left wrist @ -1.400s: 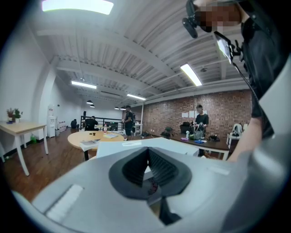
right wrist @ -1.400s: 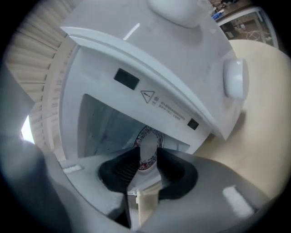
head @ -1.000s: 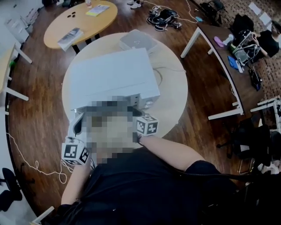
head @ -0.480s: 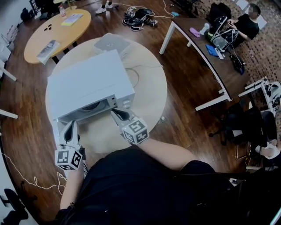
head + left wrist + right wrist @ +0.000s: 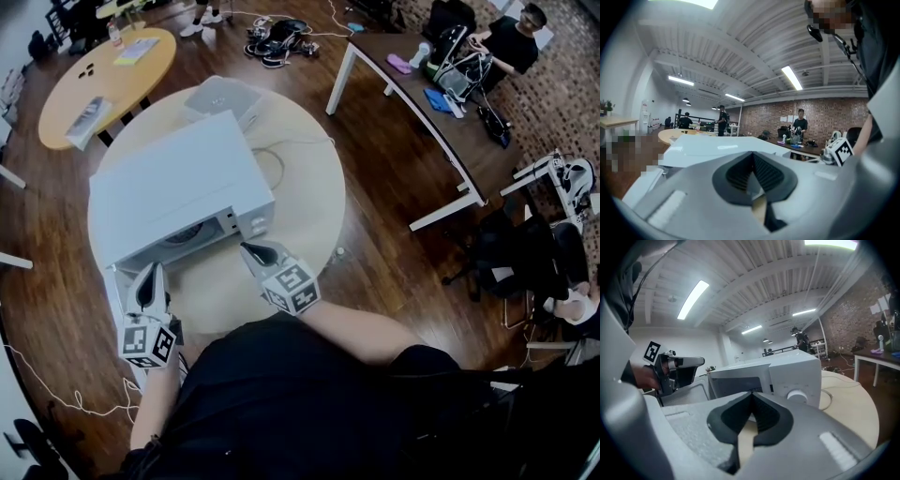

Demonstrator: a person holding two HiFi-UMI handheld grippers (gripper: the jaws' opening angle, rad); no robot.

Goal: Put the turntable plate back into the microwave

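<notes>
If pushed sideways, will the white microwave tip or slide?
The microwave is broad and low, so it probably slides, not tips. It looks bulky, likely heavy; a light push may not move it. The smooth table may give little grip.

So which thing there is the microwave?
Find the round pale table in the middle of the wooden floor. The microwave is the big white box on it, front open toward the person, far bulkier than the flat grey device behind it.

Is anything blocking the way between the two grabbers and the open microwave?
Nothing visible. The microwave has its door swung open beside the left gripper. Only bare table lies between the right gripper and the cavity, where a round plate seems to sit already.
</notes>
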